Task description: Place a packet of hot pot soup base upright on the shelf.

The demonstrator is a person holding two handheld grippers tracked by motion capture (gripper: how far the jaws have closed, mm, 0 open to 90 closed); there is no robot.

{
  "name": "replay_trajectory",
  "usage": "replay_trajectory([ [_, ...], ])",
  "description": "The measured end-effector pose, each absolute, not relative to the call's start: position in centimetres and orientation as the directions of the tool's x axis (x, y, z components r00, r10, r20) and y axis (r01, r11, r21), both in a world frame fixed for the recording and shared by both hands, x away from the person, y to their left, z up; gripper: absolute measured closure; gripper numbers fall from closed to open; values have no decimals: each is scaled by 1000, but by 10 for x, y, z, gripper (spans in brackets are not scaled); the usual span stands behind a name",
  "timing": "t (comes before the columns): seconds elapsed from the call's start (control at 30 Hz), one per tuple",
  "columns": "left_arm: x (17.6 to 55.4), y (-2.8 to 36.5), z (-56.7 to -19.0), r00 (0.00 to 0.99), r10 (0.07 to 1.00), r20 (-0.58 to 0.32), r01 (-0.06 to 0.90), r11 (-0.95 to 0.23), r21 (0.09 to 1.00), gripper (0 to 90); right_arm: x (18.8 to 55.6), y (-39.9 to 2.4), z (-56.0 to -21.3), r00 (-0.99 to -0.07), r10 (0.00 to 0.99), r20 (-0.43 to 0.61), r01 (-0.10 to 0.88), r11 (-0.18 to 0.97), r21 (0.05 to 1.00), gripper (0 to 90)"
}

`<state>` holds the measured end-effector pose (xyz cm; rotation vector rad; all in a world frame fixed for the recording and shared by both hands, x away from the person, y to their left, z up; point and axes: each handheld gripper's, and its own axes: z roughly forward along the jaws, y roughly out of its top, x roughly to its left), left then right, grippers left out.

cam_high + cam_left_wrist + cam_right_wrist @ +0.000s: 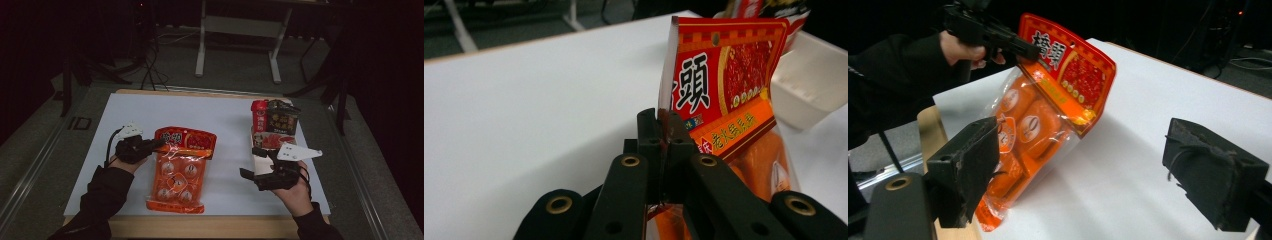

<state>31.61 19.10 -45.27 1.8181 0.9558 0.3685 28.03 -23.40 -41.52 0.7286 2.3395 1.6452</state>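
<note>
On the white bench [125,112], toward its left half, lay the orange snack pouch [177,172], its long axis running from the near edge away toward the far side, with the red header card at the far end. The left claw [150,145] had that header's left edge pinched flat between its closed jaws; the left gripper view showed the card [724,75] standing on edge straight up out of the pinch, and the right gripper view showed the top of the pouch [1048,115] tilted up off the bench while its bottom end stayed down near the bench's near edge. The right claw [257,177] stood well apart to the right, its jaws spread wide with nothing between the pads [1215,172], aimed across the bench at the pouch's broad face. Behind it, at the far right, a white box [260,157] held other packets [280,120]. The pouch therefore lay to the right claw's left, its free long side facing that claw. Judged from this, any second grip would have fallen to the right hand, reaching leftward across the bare bench to the pouch's right edge or lower end.
</note>
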Motion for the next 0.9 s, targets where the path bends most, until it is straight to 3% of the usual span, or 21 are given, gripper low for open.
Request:
replay_trajectory([
  [0.8,276,149,-407,780,616,-112,275,-176,945,897,285,-213,-429,-861,482,158,320,273,907,151],
  [0.9,265,140,-398,811,574,-108,239,-157,958,897,285,-206,-434,-876,445,187,331,272,903,242],
])
